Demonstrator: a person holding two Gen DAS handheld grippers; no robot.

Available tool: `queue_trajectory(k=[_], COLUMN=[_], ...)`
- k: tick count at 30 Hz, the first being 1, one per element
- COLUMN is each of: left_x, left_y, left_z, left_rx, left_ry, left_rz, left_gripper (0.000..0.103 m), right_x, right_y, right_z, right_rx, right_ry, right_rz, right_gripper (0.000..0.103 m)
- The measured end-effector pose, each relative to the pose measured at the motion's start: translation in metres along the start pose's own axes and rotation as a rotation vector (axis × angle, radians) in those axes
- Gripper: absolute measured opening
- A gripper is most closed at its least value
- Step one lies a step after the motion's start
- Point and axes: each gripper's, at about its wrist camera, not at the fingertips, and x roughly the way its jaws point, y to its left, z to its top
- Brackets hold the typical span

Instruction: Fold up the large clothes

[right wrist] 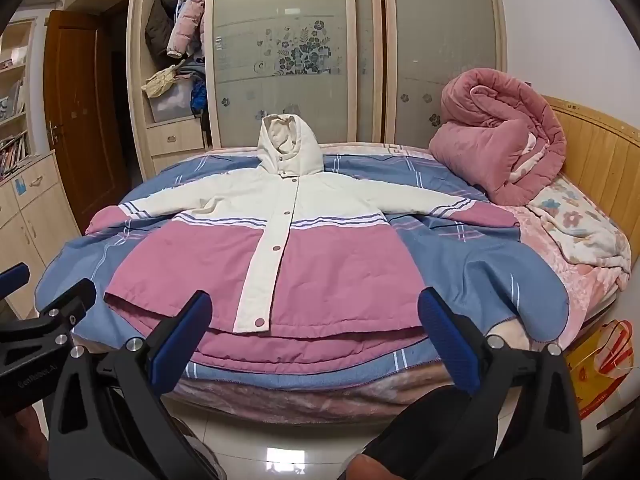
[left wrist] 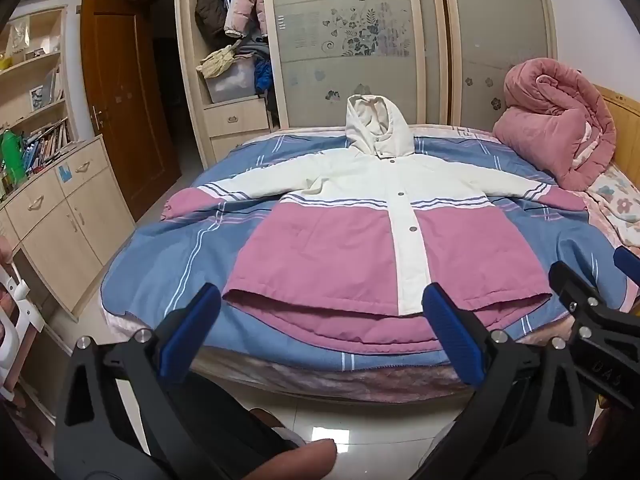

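Note:
A pink and white hooded jacket [left wrist: 344, 240] lies flat, front up, on the bed, sleeves spread to both sides and hood toward the wardrobe. It also shows in the right wrist view [right wrist: 320, 256]. My left gripper [left wrist: 320, 304] is open and empty, held above the floor just short of the jacket's hem. My right gripper [right wrist: 316, 312] is open and empty, at the same distance from the hem. The right gripper's body shows at the right edge of the left wrist view [left wrist: 592, 312]. The left gripper's body shows at the left edge of the right wrist view [right wrist: 48, 320].
The bed has a blue striped sheet [left wrist: 168, 248]. A rolled pink quilt [right wrist: 500, 148] sits at its far right by a wooden headboard [right wrist: 600, 152]. A wardrobe [left wrist: 352, 40] stands behind. Cabinets and bookshelves [left wrist: 60, 192] line the left wall. Glossy tiled floor [right wrist: 288, 448] lies below.

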Motion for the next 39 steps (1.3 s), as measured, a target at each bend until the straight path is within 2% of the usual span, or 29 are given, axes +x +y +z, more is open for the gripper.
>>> queue_trajectory(k=[8, 9, 15, 18, 31, 39], left_x=[0.000, 0.007, 0.009, 0.014, 0.022, 0.026], left_y=[-0.008, -0.003, 0.003, 0.003, 0.004, 0.000], left_z=[-0.003, 0.000, -0.003, -0.003, -0.006, -0.009], left_rx=[0.002, -0.005, -0.011, -0.001, -0.011, 0.017], left_ry=[0.027, 0.050, 0.061, 0.064, 0.068, 0.078], left_rz=[-0.023, -0.037, -0.071, -0.059, -0.096, -0.105], left_gripper=[0.101, 0.101, 0.101, 0.101, 0.101, 0.101], right_x=[0.001, 0.002, 0.003, 0.005, 0.008, 0.011], right_y=[0.000, 0.004, 0.005, 0.005, 0.003, 0.002], right_z=[0.001, 0.001, 0.001, 0.001, 0.000, -0.001], right_rx=[0.008, 0.002, 0.003, 0.007, 0.008, 0.012], right_ry=[0.001, 0.007, 0.009, 0.011, 0.017, 0.025], right_rz=[-0.002, -0.007, -0.011, -0.014, -0.022, -0.018], right_gripper=[0.102, 0.102, 0.102, 0.102, 0.102, 0.102])
